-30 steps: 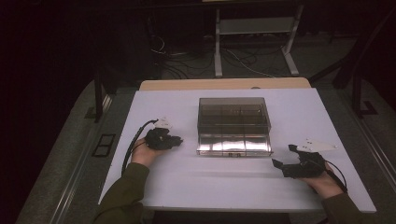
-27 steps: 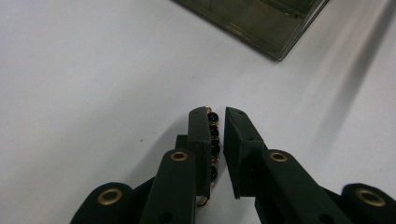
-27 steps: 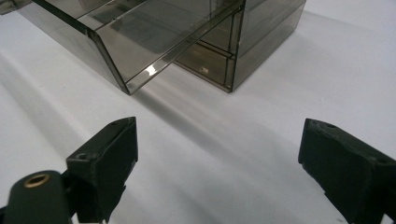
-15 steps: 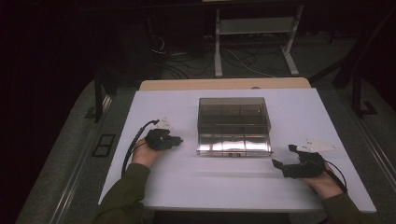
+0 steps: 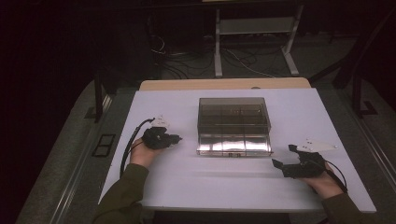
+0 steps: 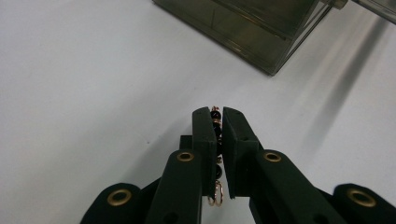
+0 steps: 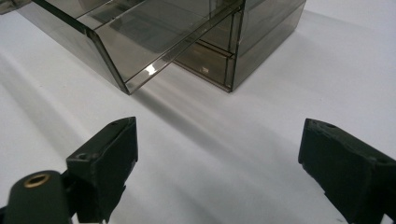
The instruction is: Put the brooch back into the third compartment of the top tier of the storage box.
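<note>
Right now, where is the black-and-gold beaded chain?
In the left gripper view, the black-and-gold beaded chain is pinched in the left gripper, above the white table, short of the smoky clear plastic box.

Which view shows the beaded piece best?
Left gripper view: the beaded piece, dark beads with gold rings, sits pinched between the left gripper's closed jaws. High view has that gripper left of the box, the piece too small to tell.

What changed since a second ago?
Very little. The left gripper has just been closing its jaws on a small beaded chain, beside the smoky plastic box. The right gripper, open, and the box stayed where they were.
</note>
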`<state>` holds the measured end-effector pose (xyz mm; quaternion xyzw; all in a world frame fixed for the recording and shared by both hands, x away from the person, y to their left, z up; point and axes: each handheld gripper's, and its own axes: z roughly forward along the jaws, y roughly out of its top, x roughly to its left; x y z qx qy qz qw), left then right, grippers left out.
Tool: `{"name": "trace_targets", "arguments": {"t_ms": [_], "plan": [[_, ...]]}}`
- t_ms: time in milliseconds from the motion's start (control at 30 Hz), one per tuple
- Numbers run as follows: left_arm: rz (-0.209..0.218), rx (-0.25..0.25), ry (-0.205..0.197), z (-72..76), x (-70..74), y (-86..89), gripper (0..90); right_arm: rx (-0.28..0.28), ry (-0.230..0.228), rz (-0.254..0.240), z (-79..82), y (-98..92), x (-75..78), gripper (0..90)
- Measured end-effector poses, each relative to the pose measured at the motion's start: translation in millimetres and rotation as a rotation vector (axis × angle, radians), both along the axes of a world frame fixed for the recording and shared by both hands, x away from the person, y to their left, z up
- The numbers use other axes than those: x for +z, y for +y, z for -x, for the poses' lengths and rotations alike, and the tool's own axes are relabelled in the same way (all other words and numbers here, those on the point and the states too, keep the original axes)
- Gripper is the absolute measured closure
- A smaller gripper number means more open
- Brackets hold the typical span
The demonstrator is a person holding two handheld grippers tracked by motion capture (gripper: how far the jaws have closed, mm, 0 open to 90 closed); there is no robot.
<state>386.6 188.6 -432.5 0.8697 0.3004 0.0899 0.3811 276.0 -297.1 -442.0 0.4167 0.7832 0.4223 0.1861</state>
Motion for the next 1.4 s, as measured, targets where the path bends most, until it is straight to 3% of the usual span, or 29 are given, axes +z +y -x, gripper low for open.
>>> {"name": "trace_targets", "arguments": {"t_ms": [500,867,1400], "plan": [[0.067,-0.012,0.024,9.2,15.8,-0.8,83.6,0.003,0.004,0.001,-0.2,0.5,-0.5,11.3],[0.112,-0.040,0.008,17.3,30.3,-3.7,83.6,0.007,0.003,0.005,-0.6,0.8,-0.9,11.3],[0.145,-0.071,-0.015,27.4,52.6,-15.9,83.5,0.008,0.001,0.007,-0.8,0.8,-1.0,11.3]]}}
